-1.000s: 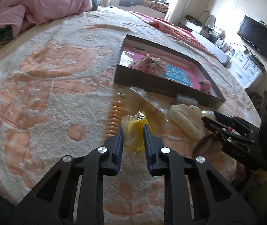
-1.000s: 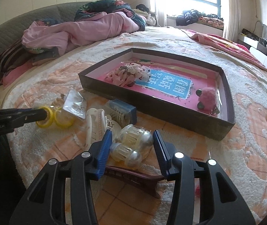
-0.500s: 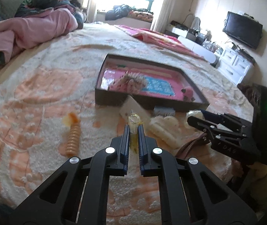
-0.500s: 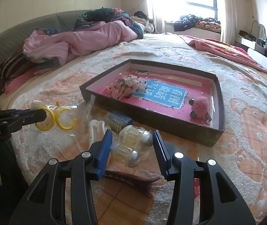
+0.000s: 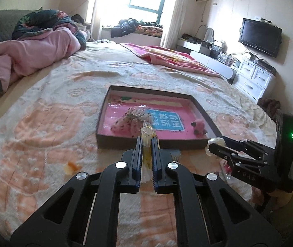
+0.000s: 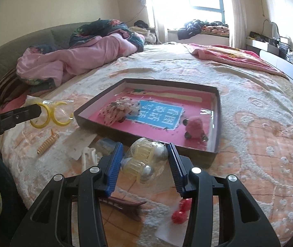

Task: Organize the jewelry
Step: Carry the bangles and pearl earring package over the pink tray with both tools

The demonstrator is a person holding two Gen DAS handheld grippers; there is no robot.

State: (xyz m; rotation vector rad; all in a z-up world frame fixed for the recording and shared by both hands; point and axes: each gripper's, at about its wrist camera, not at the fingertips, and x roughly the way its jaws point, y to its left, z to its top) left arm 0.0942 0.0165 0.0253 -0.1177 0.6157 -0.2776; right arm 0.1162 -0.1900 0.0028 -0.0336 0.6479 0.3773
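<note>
My left gripper [image 5: 147, 139] is shut on a clear bag of yellow hoop earrings [image 5: 146, 135], held up in front of the dark tray with pink lining [image 5: 123, 143]. The right wrist view shows that gripper [image 6: 36, 110] at the left, with the yellow hoops [image 6: 49, 116] hanging from it. My right gripper [image 6: 144, 146] is shut on a clear bag of pale yellow and silver ball pieces [image 6: 144, 160], just before the tray's [image 6: 97, 121] near wall. From the left wrist view, the right gripper [image 5: 215, 146] sits at the tray's right corner.
In the tray lie a speckled pink bundle [image 6: 119, 109] and a pink fluffy piece [image 6: 194, 126]. On the bedspread lie an orange spiral clip [image 6: 47, 143], a white claw clip [image 6: 89, 156], a brown hair clip [image 6: 125, 205] and a red piece [image 6: 180, 212]. A pink quilt [image 6: 74, 55] is heaped behind.
The left jaws closed on the bag of yellow hoops and lifted it off the bedspread toward the tray. The right gripper rose a little with its bag.
</note>
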